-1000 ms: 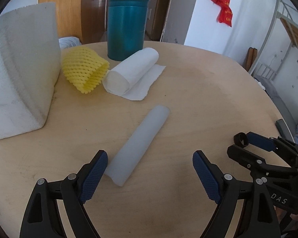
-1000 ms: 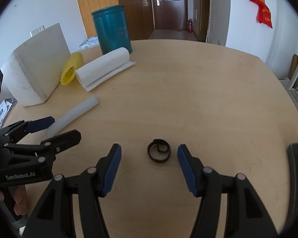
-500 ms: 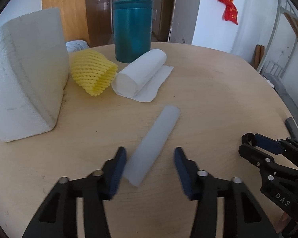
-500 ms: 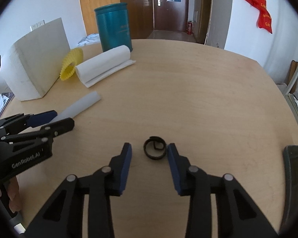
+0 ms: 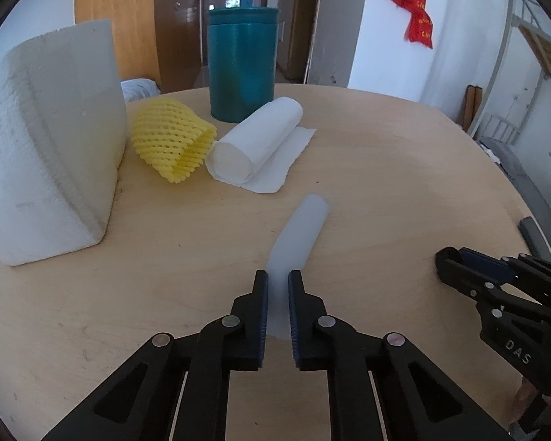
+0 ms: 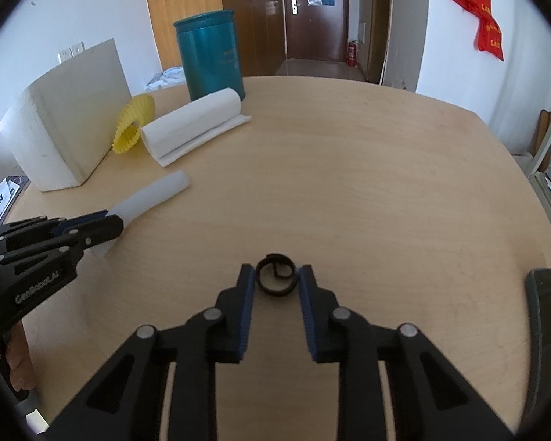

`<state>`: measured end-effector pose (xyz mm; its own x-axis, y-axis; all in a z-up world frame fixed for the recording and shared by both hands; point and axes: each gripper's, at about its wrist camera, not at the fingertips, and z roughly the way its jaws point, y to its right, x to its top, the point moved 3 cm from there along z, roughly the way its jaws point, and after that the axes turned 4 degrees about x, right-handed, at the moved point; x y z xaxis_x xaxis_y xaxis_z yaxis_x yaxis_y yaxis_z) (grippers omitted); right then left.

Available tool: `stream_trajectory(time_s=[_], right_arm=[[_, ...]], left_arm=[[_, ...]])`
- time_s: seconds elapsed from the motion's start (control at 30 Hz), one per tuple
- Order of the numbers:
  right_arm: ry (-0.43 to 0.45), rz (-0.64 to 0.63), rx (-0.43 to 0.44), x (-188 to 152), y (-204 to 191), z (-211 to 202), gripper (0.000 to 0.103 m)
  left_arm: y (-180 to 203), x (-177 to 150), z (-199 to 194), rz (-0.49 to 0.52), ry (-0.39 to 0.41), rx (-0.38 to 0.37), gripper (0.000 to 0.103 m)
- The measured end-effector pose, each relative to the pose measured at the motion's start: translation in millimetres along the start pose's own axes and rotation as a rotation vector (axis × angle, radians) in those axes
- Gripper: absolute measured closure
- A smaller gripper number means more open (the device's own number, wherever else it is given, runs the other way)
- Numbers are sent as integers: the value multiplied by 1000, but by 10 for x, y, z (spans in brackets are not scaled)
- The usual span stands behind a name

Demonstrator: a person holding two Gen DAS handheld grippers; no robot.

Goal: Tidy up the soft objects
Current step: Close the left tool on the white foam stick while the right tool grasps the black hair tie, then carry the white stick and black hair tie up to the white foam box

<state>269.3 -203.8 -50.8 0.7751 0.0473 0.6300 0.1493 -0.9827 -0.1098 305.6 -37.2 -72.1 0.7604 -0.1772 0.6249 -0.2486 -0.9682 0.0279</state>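
Observation:
A pale grey foam tube (image 5: 301, 231) lies on the round wooden table (image 5: 404, 183). My left gripper (image 5: 277, 283) is shut on the tube's near end, squeezing it flat; it also shows in the right wrist view (image 6: 106, 224) with the tube (image 6: 154, 194). A small black coiled strap (image 6: 276, 274) lies on the table. My right gripper (image 6: 276, 275) has its jaws closed in against the strap's two sides. The right gripper also shows at the right of the left wrist view (image 5: 455, 261).
At the table's far left stand a big white foam block (image 5: 47, 139), a yellow foam net sleeve (image 5: 172, 139), a rolled white foam sheet (image 5: 257, 143) and a teal cylinder can (image 5: 242, 62). A dark object (image 6: 547, 312) lies at the right table edge.
Both grippers closed from wide open. The left one moved forward onto the tube's near end and pinched it; the right one narrowed around the black strap.

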Motion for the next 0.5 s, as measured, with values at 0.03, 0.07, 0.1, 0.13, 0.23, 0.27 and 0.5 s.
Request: stream_trajectory(time_s=[0.03,0.07,0.1,0.13,0.23,0.27,0.5], right_arm=[[2,2,3,2,0,-8,75],[6,3,4,7,3,-17,75],[9,4,2,12,7,-27,75],[12,6,2,16,10,-36,75],[27,13,3,27,26,-93,75],[32,13,4,28,27,-115,75],[67,10,5,59,-10,-266,75]], left_arm=[[11,-7,-17,3,0,-10,93],[20,-10,-38,7,6,-13,93],[34,-12,-66,14,15,-13,93],[47,-14,-77,17,19,-14,93],[62,-6,-133,18,33,-22,93],[63,-6,-151,17,37,-23,93],[79,12,-390,22,96,-33,93]])
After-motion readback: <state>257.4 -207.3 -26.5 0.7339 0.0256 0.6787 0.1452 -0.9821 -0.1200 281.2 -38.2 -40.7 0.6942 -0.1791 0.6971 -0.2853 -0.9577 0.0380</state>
